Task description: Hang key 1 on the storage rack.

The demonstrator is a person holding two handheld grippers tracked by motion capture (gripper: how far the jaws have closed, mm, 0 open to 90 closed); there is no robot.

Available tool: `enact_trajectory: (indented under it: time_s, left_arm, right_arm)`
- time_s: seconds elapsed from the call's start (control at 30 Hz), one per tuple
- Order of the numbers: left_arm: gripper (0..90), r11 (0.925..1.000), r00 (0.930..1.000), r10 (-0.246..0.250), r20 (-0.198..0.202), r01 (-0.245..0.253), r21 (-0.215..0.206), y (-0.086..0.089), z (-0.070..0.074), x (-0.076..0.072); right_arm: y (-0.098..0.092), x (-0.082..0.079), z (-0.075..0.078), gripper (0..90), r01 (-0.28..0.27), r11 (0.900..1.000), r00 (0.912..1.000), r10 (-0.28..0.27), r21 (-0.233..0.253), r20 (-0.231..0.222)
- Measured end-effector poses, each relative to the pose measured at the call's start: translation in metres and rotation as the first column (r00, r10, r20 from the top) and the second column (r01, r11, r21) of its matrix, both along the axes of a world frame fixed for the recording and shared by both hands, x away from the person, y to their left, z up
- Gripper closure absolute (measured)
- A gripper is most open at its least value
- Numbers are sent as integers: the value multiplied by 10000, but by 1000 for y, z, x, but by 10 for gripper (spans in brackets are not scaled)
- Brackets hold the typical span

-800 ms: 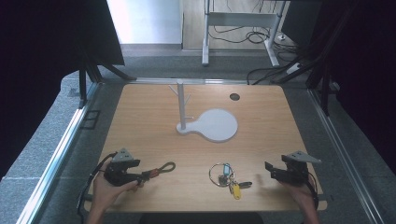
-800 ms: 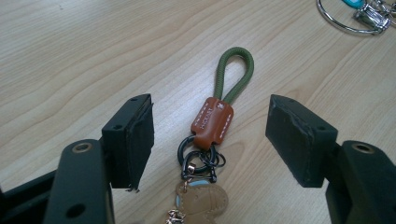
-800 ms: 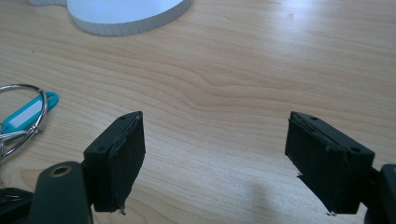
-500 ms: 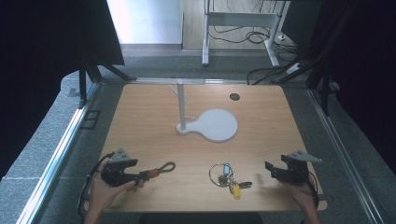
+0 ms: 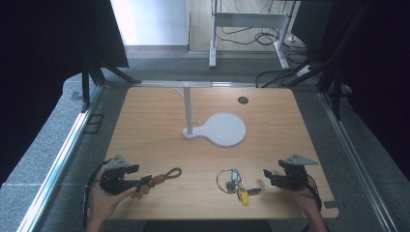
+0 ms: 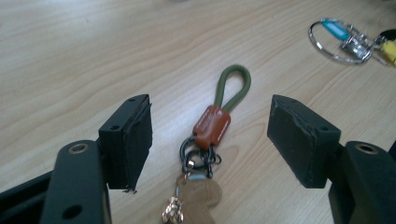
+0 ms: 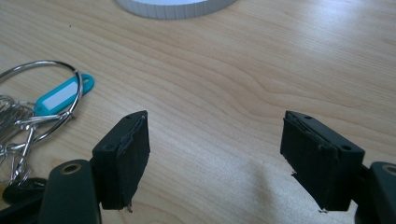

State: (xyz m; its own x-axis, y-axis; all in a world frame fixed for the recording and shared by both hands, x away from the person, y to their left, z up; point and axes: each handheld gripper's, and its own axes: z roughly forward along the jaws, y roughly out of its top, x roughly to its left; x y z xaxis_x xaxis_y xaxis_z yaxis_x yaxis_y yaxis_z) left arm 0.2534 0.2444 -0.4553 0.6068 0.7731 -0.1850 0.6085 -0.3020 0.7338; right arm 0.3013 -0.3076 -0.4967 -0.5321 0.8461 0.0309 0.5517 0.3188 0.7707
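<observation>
A: Near the bench's front edge, the left gripper (image 6: 210, 135) is wide open, holding nothing. The keychain (image 6: 212, 126) lies flat between its jaws, touching neither.

B: What's the risk?

A: It looks light and loose: green cord loop, brown tab, black rings, keys behind. If the jaws close on the rings or cord rather than the tab, I'd judge it could slip or slide away.

B: And the right gripper (image 7: 215, 154)?

A: Also wide open and empty, over bare wood; the key ring (image 5: 231, 180) with its teal tag lies just beside it. Reaching carelessly could nudge that bunch. Farther back, mid-bench, the stand (image 5: 187, 107) rises from its white base.
</observation>
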Motion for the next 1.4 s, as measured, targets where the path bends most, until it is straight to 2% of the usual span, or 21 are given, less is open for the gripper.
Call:
enact_trajectory:
  time_s: [0.07,0.13,0.37,0.47,0.5,0.53,0.63,0.67,0.8,0.97,1.03,1.07,1.1,1.17,1.2,1.23,1.27,1.3,1.33,1.37,1.4]
  left_arm:
    - [310,9998,9998,-213,6,213,-8,-1,0,1]
    - [312,9981,9985,-541,5,541,295,-3,1,3]
    - [342,9847,9883,-1523,63,1512,868,-8,8,6]
    - [345,9733,9802,-1977,-61,1970,1176,-13,7,10]
    - [345,9733,9802,-1977,-61,1970,1176,-13,7,10]
    - [345,9668,9758,-2185,-45,2171,1345,-16,6,13]
    - [345,9610,9705,-2409,-74,2396,1378,-19,4,16]
    - [346,9519,9665,-2564,-144,2551,1698,-21,4,18]
    - [350,9451,9616,-2728,-296,2737,1786,-24,4,21]
    - [384,9327,9548,-2857,-823,2968,2049,-28,3,31]
    - [387,9238,9497,-2929,-1112,3111,2233,-31,-1,35]
    - [389,9120,9426,-3042,-1380,3299,2435,-35,-2,39]
    - [388,9120,9426,-3042,-1380,3299,2435,-35,-2,39]
    - [388,8966,9331,-3179,-1679,3535,2668,-38,-1,44]
    - [389,8915,9279,-3275,-1784,3660,2670,-39,-1,47]
    - [390,8915,9279,-3275,-1784,3660,2670,-39,-1,47]
    - [394,8803,9178,-3435,-1989,3885,2724,-41,0,50]
    - [397,8803,9178,-3435,-1989,3885,2724,-41,0,50]
    - [401,8642,9110,-3545,-2109,4053,2981,-44,-1,53]
    - [405,8642,9110,-3545,-2109,4053,2981,-44,-1,53]
    - [405,8582,9066,-3606,-2193,4146,3028,-46,-2,54]
  right_arm:
    - [0,-1,1,249,51,10000,10000,-51,-30,47]
    - [0,-2,3,252,73,10000,9999,-73,-8,73]
    - [-1,-5,12,277,-25,9999,9999,26,-100,109]
    - [-6,-7,13,285,61,9999,10000,-61,-97,-28]
    - [-6,-7,13,285,61,9999,10000,-61,-97,-28]
    - [-9,-7,12,286,86,9999,9999,-87,-110,-59]
    - [-11,-7,11,287,158,9998,9998,-159,-127,-107]
    - [-13,-7,11,287,220,9997,9997,-221,-116,-115]
    - [-14,-7,11,288,249,9996,9996,-250,-110,-112]
    - [-14,-8,10,288,278,9996,9995,-280,-112,-156]
    - [-14,-8,9,288,305,9995,9992,-307,-99,-253]
    - [-14,-8,9,288,300,9995,9991,-302,-63,-285]
    - [-14,-8,9,288,300,9995,9991,-302,-63,-285]
    - [-14,-8,10,287,312,9995,9990,-309,107,-315]
    - [-14,-8,11,286,360,9993,9990,-357,93,-285]
    - [-14,-8,11,286,360,9993,9990,-357,93,-285]
    - [-15,-8,11,286,427,9991,9987,-425,73,-291]
    - [-15,-8,11,286,427,9991,9987,-425,73,-291]
    - [-16,-8,11,286,454,9989,9985,-451,86,-308]
    - [-16,-8,11,286,454,9989,9985,-451,86,-308]
    - [-17,-8,11,286,466,9989,9984,-463,80,-313]
